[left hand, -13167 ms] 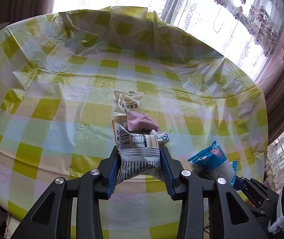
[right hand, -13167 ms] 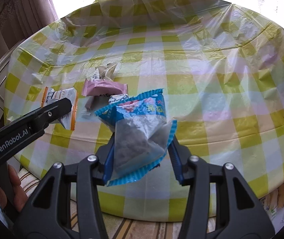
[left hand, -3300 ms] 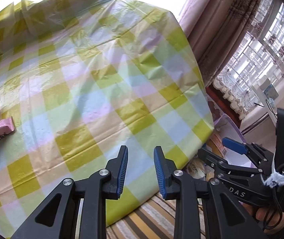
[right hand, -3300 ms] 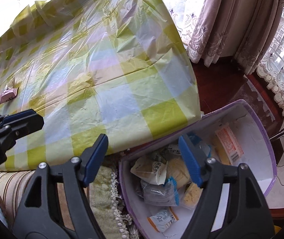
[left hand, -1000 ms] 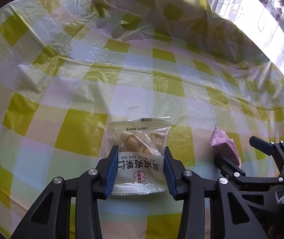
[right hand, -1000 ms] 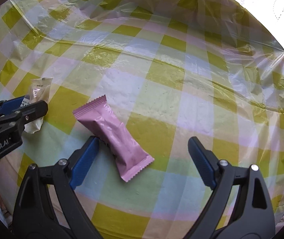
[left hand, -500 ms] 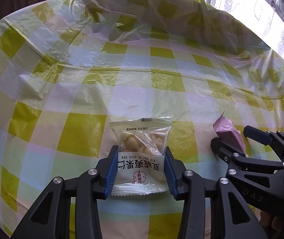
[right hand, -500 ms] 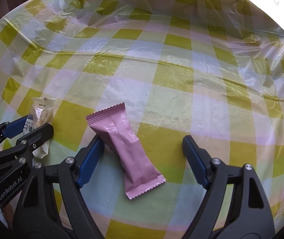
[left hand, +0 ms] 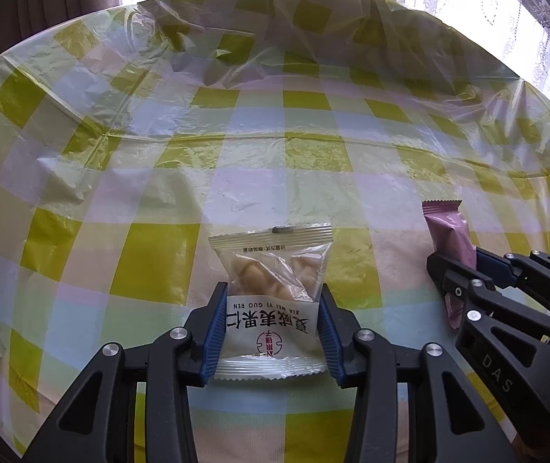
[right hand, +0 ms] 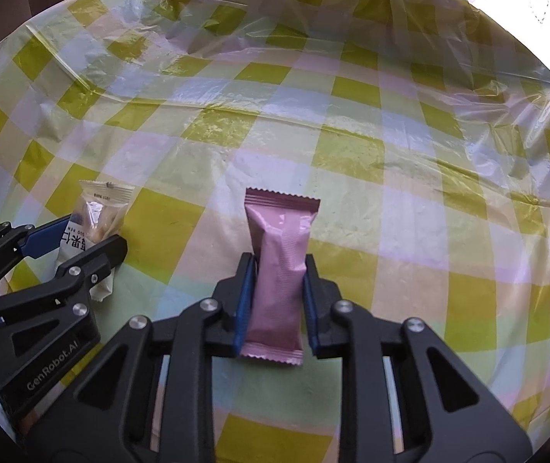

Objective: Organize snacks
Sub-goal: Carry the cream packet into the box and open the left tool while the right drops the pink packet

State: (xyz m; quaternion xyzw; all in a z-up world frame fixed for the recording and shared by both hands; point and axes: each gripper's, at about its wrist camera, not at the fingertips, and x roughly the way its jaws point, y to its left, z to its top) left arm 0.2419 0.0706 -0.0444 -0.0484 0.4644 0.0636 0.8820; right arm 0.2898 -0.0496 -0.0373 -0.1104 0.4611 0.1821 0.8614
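In the left wrist view, the left gripper [left hand: 271, 328] clamped a nut packet [left hand: 271, 301] printed "XIA WEI YI GUO REN" on the checked tablecloth [left hand: 159, 193]. In the right wrist view, the right gripper [right hand: 277, 301], marked perhaps "DAS", had just closed on the unlabelled pink wrapper [right hand: 279, 270], right of the packet.

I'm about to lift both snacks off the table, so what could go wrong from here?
1. The right gripper, whose jaws have just been closing, pinches the slick pink packet near its lower end; it might slide or droop.
2. The left gripper squeezes the nut packet by its edges; it may buckle.
3. The grippers sit close and could collide.
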